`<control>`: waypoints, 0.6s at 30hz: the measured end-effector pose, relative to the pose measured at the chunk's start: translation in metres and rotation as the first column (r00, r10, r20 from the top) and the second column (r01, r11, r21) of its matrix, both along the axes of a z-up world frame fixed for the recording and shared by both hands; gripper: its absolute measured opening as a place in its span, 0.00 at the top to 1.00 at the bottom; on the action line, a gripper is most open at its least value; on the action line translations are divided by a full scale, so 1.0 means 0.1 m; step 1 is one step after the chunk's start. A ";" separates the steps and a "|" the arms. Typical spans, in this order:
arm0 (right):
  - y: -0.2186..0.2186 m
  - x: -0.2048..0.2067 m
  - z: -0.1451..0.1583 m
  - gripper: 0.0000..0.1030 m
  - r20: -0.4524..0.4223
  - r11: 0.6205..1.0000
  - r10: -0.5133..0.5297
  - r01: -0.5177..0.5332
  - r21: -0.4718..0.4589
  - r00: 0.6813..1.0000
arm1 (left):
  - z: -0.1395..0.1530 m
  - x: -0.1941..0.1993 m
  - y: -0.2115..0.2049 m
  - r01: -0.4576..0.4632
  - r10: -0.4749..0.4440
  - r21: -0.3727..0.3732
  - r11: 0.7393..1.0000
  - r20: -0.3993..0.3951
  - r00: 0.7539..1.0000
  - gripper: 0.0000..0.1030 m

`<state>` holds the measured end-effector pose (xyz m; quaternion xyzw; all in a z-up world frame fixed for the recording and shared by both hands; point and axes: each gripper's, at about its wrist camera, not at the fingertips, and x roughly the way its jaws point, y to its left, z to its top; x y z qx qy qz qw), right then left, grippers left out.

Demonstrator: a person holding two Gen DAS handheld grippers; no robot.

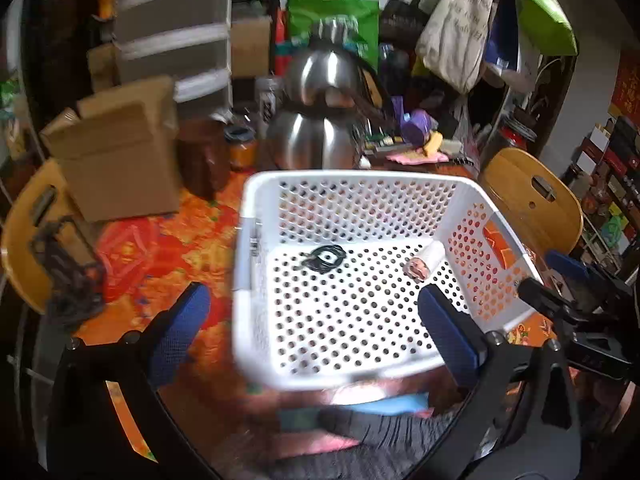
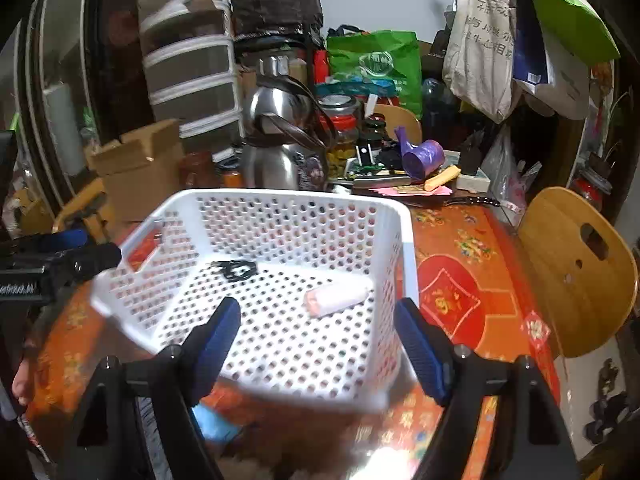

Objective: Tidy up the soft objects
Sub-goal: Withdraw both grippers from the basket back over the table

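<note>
Grey cloth [image 1: 400, 428] lies nearest, below your left claw [image 1: 312, 332]; both claws, right claw [image 2: 316, 340] too, gape empty. White basket [image 1: 256, 208] on counter holds only a rolled item [image 2: 336, 298] and black loop [image 1: 324, 258]. Sorting looks barely begun.

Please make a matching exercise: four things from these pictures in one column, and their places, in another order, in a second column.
Things:
1. black coil
2. white roll
3. kettle
4. chair

Places:
A. behind the basket
B. right of the table
C. basket floor, near its back wall
D. basket floor, near its right wall

Pairs: 1-C, 2-D, 3-A, 4-B
</note>
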<state>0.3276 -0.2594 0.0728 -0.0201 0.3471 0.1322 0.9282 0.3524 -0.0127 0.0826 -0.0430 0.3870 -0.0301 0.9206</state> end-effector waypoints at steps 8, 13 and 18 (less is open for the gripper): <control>-0.32 -1.04 0.06 0.23 0.058 1.000 -0.027 0.026 0.013 0.998 | 0.23 -1.06 0.24 0.026 -0.025 -0.005 1.000 0.131 0.991 0.00; -0.52 -1.88 -0.04 0.23 0.115 0.996 -0.071 0.065 0.053 0.991 | 0.09 -1.89 0.39 -0.008 0.005 0.014 1.000 0.195 0.981 0.00; -0.44 -2.50 -0.46 0.23 0.117 0.995 -0.036 0.025 0.097 0.993 | -0.34 -2.57 0.37 -0.021 0.015 0.030 0.999 0.212 0.977 0.00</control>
